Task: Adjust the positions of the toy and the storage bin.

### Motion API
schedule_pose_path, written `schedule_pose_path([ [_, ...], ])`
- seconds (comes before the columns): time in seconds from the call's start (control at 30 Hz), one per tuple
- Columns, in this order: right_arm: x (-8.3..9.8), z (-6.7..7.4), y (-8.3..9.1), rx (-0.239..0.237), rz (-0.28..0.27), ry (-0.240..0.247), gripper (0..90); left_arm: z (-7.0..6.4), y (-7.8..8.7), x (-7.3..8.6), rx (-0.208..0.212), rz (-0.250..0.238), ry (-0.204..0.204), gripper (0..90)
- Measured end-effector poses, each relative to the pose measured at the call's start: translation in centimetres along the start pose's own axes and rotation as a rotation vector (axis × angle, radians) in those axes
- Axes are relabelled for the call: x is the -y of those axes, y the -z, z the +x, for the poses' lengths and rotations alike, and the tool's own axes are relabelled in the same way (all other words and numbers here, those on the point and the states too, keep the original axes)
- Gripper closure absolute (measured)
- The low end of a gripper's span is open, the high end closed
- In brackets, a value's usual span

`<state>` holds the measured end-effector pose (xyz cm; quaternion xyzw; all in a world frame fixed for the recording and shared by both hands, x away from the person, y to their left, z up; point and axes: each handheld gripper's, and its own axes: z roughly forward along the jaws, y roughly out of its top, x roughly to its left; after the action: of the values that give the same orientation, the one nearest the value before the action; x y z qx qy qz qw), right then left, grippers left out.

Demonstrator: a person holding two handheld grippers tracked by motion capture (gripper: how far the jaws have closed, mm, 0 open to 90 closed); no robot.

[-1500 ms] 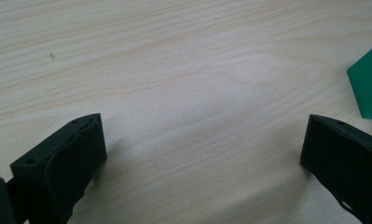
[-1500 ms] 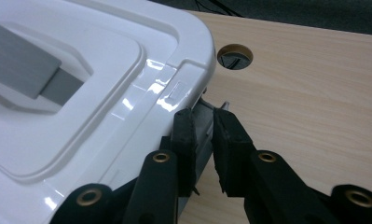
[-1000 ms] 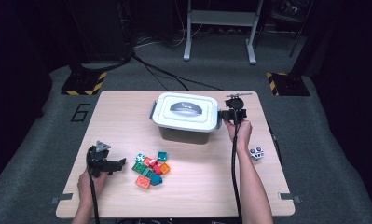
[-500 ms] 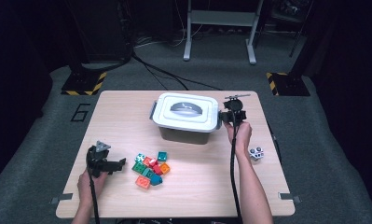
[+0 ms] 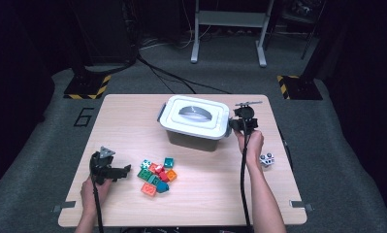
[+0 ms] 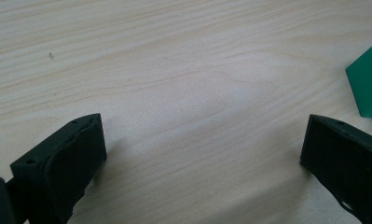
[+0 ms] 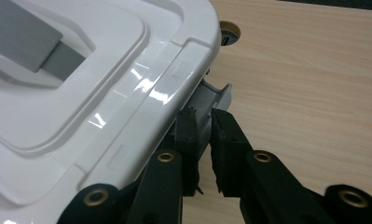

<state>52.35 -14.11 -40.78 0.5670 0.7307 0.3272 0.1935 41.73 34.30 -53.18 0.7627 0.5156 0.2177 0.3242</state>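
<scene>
- The storage box [image 5: 195, 124] is a rectangular plastic tub with rounded corners: a glossy white lid [image 7: 81, 93] over a darker grey body, with a grey handle [image 5: 195, 113] recessed in the lid's top.
- It stands upright at the far middle of the table [image 5: 133, 121], whose top is pale wood with fine grain. In the high view its long axis runs left to right, slightly skewed.
- A grey latch [image 7: 210, 103] sits at the box's right short end, a flat plastic tab hinged under the lid's rim.
- The right gripper [image 7: 200, 122] comes in level at that end; its two black, rough-faced jaws are closed on the latch, with the tab pinched between them. In the high view the right gripper [image 5: 240, 123] touches the box's right end, and the hand is just behind it.
- The left gripper [image 5: 117, 171] rests at the near left of the table, well apart from the box. Its jaws stand wide apart with bare wood between them and hold nothing.
- A loose heap of toy blocks [image 5: 156, 174], small plastic cubes in green, red, orange and teal, lies just to the right of the left gripper. One green block [image 6: 368, 86] shows at the right edge of the left gripper view, just beyond one jaw.
- A small grey and white piece [image 5: 266, 158] lies on the table near the right hand.
</scene>
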Motion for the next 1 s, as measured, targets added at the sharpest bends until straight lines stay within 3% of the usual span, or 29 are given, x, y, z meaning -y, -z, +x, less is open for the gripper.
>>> schedule_pose_path([
  [0.33, 0.9, 0.5, 1.0, 0.005, 0.002, 0.049, 82.8, 0.0, 0.0, 0.0, 0.0, 0.0, 0.0, 0.0],
  [0.4, 1.2, 0.1, 1.0, -0.019, -0.023, 0.041, 82.7, 0.0, 0.0, 0.0, 0.001, 0.0, -0.001, 0.0],
  [0.43, 1.5, -0.6, 1.1, -0.074, -0.039, 0.008, 88.7, 0.0, 0.0, 0.0, 0.003, -0.002, -0.001, 0.0],
  [0.5, 1.6, -0.8, 1.2, -0.091, -0.037, 0.009, 88.5, 0.0, 0.0, 0.0, 0.004, 0.002, -0.003, 0.0],
  [0.57, 1.6, -0.7, 1.3, -0.079, -0.041, 0.033, 83.6, 0.0, 0.0, 0.0, 0.004, 0.002, -0.003, 0.0],
  [0.6, 1.6, -0.2, 1.6, -0.049, -0.033, 0.05, 79.5, 0.0, 0.0, 0.0, 0.005, 0.004, -0.003, 0.0],
  [0.8, 1.0, 0.2, 2.5, -0.076, -0.053, 0.133, 59.4, 0.0, 0.0, 0.0, 0.003, 0.003, -0.002, 0.0],
  [0.87, 0.8, 0.4, 2.7, -0.088, -0.054, 0.141, 57.4, 0.0, 0.0, 0.0, 0.005, 0.005, -0.002, 0.0],
  [0.9, 0.3, 0.7, 2.9, -0.104, -0.057, 0.159, 49.5, 0.0, 0.0, 0.0, 0.004, 0.0, -0.002, 0.0],
  [1.0, -0.6, 1.3, 3.2, -0.122, -0.065, 0.186, 46.3, 0.0, 0.0, 0.0, 0.005, 0.004, -0.003, 0.0],
])
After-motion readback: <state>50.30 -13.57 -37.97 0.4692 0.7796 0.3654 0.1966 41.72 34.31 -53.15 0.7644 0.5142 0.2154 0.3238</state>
